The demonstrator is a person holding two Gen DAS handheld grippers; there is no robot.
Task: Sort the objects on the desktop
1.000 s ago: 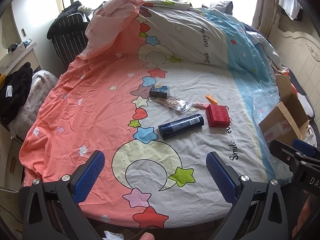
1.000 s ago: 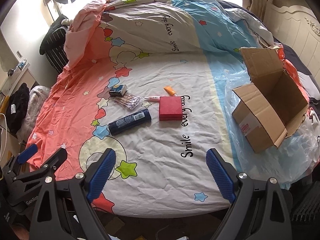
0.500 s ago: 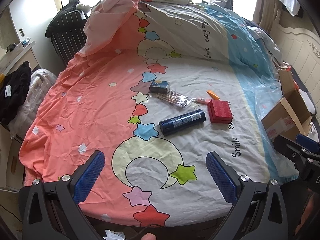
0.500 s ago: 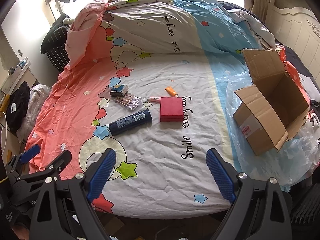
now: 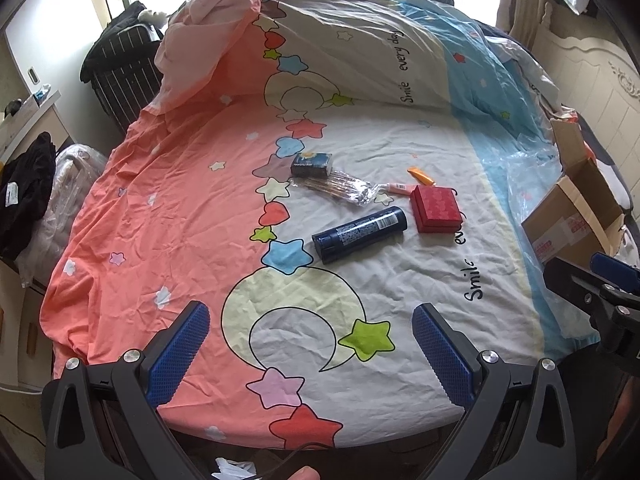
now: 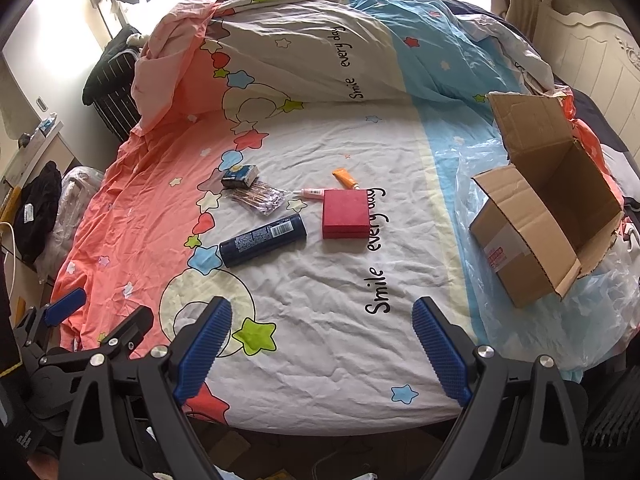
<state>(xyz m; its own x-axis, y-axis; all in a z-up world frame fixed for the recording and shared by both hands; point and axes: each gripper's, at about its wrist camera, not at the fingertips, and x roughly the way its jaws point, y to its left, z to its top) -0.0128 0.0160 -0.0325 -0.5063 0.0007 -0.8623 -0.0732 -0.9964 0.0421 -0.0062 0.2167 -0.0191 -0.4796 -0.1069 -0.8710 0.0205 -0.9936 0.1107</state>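
Nearby, cardboard box (image 6: 544,220) sits on plastic sheet (image 6: 472,168).

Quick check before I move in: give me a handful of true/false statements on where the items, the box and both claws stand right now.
1. The cardboard box lies open, nothing visible inside. True.
2. The left claw grips the blue bottle. False: it is open, short of the items.
3. The red box lies between bottle and cardboard box. True.
4. The right claw is shut. False: open, holding nothing.
5. The orange tube sits inside the cardboard box. False: it lies on the bedsheet.
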